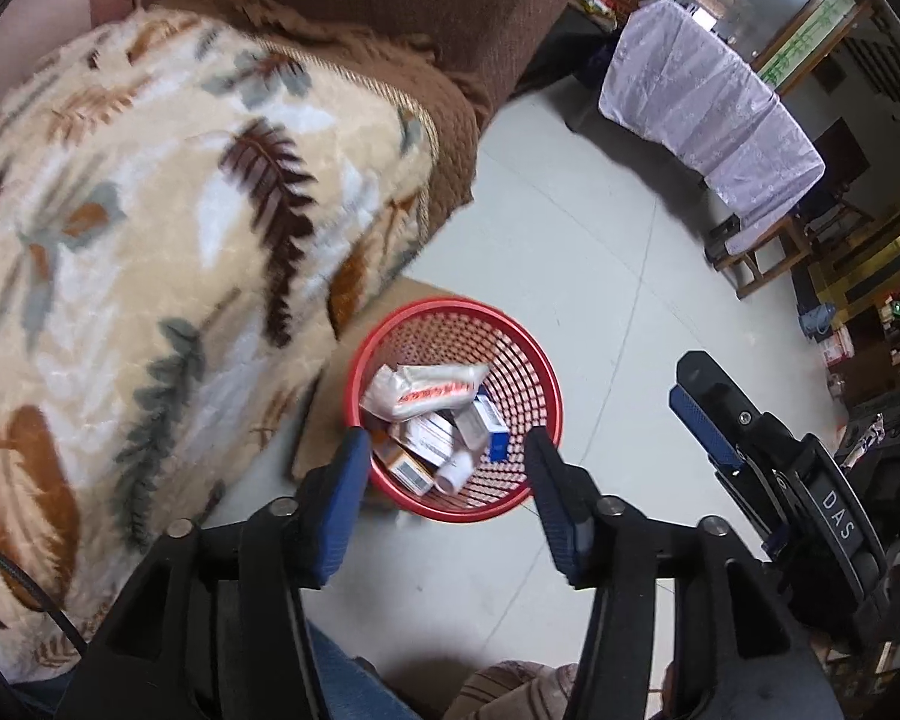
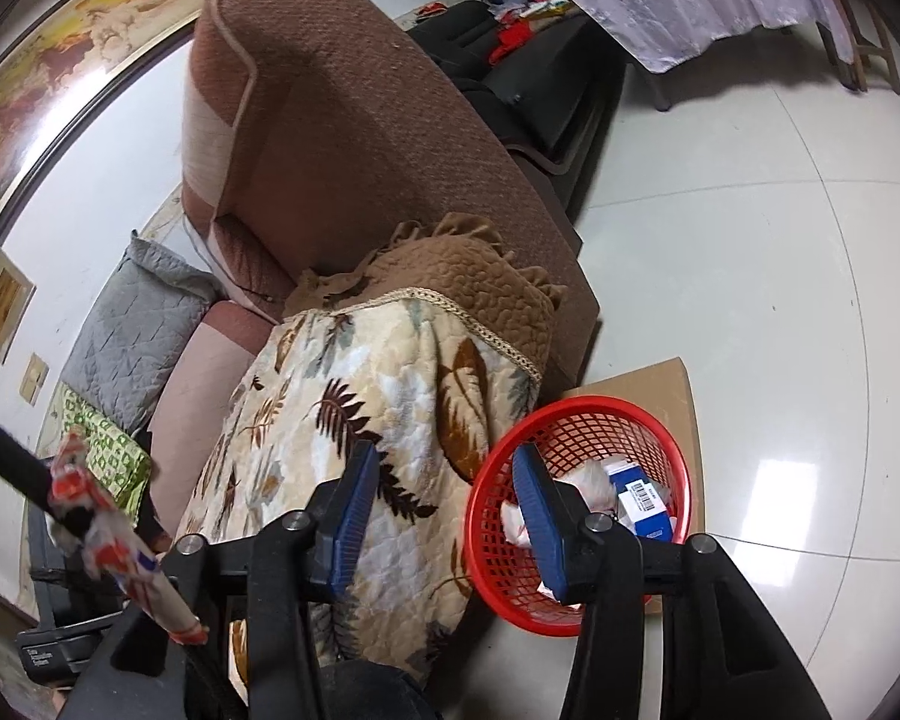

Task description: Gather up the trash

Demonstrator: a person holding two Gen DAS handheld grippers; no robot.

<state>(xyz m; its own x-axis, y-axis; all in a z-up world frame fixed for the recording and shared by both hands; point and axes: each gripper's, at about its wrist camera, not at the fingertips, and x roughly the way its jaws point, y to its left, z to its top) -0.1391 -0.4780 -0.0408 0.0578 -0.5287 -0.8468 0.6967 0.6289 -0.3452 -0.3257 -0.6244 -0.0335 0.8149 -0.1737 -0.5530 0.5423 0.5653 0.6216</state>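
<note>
Trash: crumpled white wrappers, small cartons and a white bottle [image 1: 455,476] lie in the round red plastic mesh basket [image 1: 537,378] on the floor beside the leaf-patterned blanket [image 1: 150,252].
Left gripper [image 1: 447,471]: blue-padded fingers spread, nothing between them, above the basket.
Right gripper [image 2: 444,507]: fingers apart, empty, near the basket rim.
Risk: a descending finger could clip the light basket's rim and tip it, spilling its load.
Risk: the overhanging blanket may snag a finger.

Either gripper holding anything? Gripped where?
Nothing held. Left gripper and right gripper are both open, with nothing between their fingers, above the red basket.
</note>
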